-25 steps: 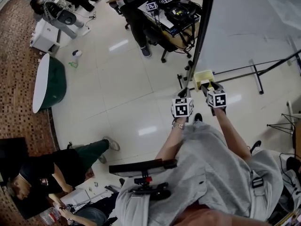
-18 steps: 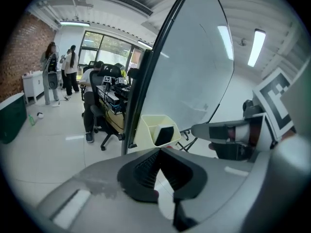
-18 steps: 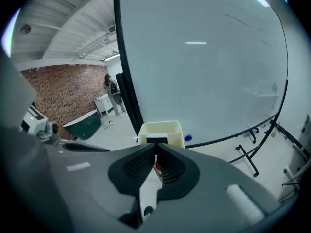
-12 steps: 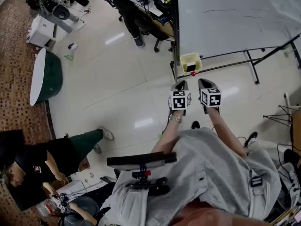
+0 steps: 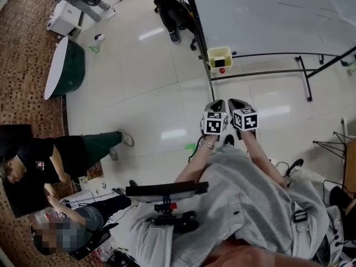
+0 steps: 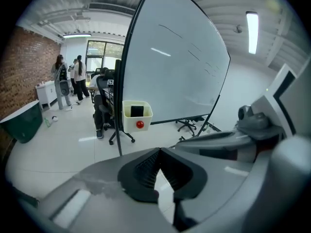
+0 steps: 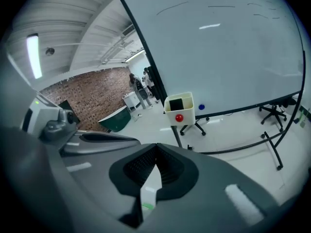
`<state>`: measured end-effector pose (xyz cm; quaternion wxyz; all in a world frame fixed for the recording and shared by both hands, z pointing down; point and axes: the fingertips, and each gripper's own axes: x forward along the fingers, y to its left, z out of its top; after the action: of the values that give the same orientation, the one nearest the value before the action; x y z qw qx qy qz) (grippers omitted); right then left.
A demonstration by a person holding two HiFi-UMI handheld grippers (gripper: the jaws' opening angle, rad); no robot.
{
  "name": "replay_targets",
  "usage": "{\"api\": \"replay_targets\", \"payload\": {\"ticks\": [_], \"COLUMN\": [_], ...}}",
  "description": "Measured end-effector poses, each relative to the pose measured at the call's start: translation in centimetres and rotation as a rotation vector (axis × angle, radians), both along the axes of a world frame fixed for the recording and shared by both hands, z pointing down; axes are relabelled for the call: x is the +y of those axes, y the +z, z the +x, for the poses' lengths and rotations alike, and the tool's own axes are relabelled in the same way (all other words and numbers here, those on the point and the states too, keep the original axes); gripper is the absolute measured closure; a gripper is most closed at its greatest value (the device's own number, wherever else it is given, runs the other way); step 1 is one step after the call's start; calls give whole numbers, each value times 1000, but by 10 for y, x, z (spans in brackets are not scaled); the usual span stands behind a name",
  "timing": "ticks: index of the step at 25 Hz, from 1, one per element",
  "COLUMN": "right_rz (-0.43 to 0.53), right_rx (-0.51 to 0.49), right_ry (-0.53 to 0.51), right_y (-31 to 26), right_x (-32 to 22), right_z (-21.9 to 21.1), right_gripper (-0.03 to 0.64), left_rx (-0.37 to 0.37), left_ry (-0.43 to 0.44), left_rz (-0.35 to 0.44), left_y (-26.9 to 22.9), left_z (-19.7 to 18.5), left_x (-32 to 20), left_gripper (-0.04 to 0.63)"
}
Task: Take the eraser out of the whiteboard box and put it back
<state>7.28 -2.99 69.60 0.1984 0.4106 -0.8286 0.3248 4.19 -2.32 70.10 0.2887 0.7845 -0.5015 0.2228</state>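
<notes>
**Eraser in its box, both grippers closed and empty**

The eraser, a dark block, stood inside the pale yellow box, with its top showing at the rim. A round red knob sat on the front wall of the box. The box hung at the lower left corner of the whiteboard, against the dark post along the board's left edge.

The two grippers were side by side, well apart from the box and pointing towards it over the glossy white floor. The left gripper had its jaws pressed together at the tips, with nothing between them. The right gripper was closed the same way and was also empty. Neither touched the box or the eraser.

At the floor's left edge, beside brown patterned flooring, sat a person in a black top and green trousers.
</notes>
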Motion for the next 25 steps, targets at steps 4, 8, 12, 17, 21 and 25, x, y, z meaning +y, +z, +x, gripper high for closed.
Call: {"api": "replay_targets", "payload": {"ticks": [4,8,12,17,21,25], "right_rz": [49,86,96,102,96,93], "right_rx": [-6,10,27,34,31,28], "right_ry": [-37,-50,-55,-78,-67,-63], "right_y": [-15,-30,-34,-36,-37,-38], "right_x": [-1,-6,-7,-2,-1,3], "right_z": [-7,-11,-22,-37,-40,-46], "right_gripper": [612,612,612,612,612,612], "left_rx": [2,20,19,23,28,28], "left_ry": [-31,-23,-31,-54,-30,-26], "left_rz": [25,49,81,82,95,92], "left_y": [-13,-21,-34,-36,-40,-40], "left_z": [-9,-8,-21,-39,-37,-44], "left_x": [-7,-8,-12,-13,-12,-9], "left_gripper": [592,592,592,592,592,592]}}
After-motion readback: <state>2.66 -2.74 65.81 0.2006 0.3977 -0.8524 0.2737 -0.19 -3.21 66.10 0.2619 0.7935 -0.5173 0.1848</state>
